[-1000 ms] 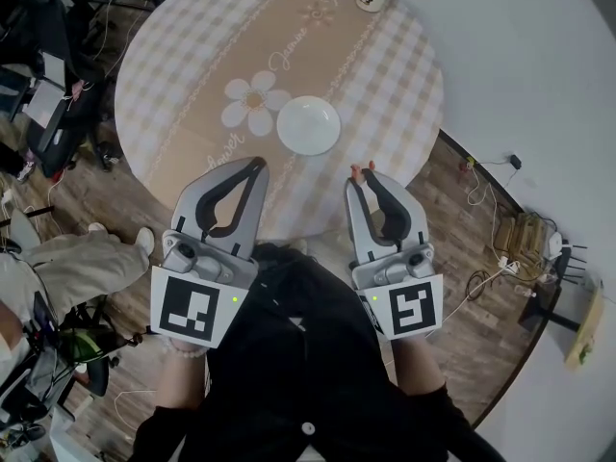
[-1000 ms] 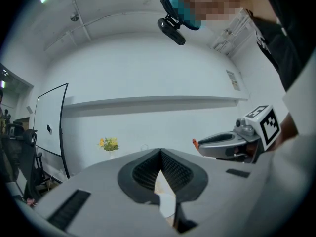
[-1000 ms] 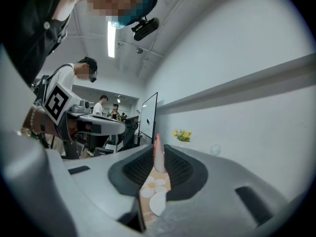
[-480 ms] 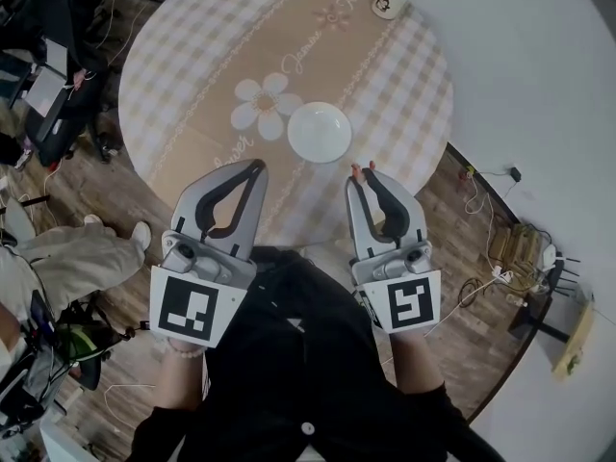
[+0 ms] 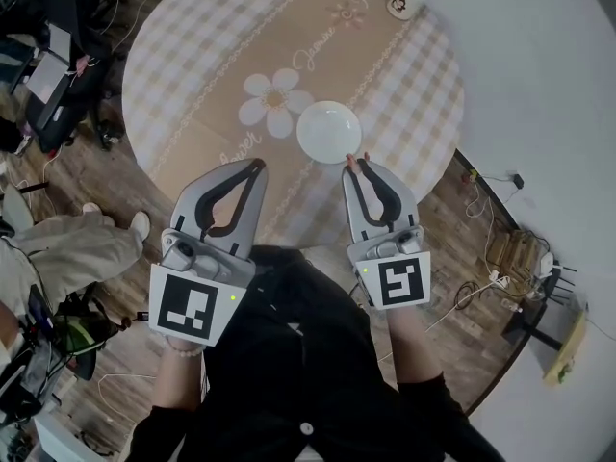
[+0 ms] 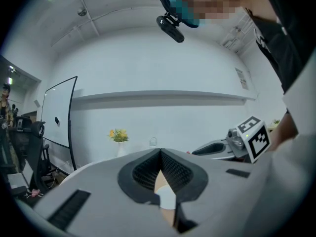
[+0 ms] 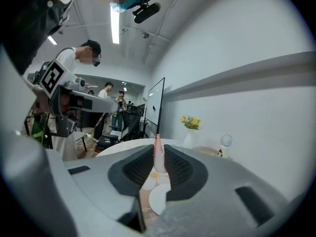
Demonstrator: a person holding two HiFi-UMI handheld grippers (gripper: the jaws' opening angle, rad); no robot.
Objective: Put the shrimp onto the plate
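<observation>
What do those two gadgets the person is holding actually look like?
The left gripper and right gripper are grey plastic with black padded jaws. Each carries a white cube printed with black square markers. The person wears a black top.

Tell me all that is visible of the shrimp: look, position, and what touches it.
The shrimp is small, pale pink with a redder pointed tip, smooth like plastic. It points forward, pinched between the dark pads of the right gripper, its tip poking past them. Only they touch it. It is held by the near rim of the white plate, not on it.
</observation>
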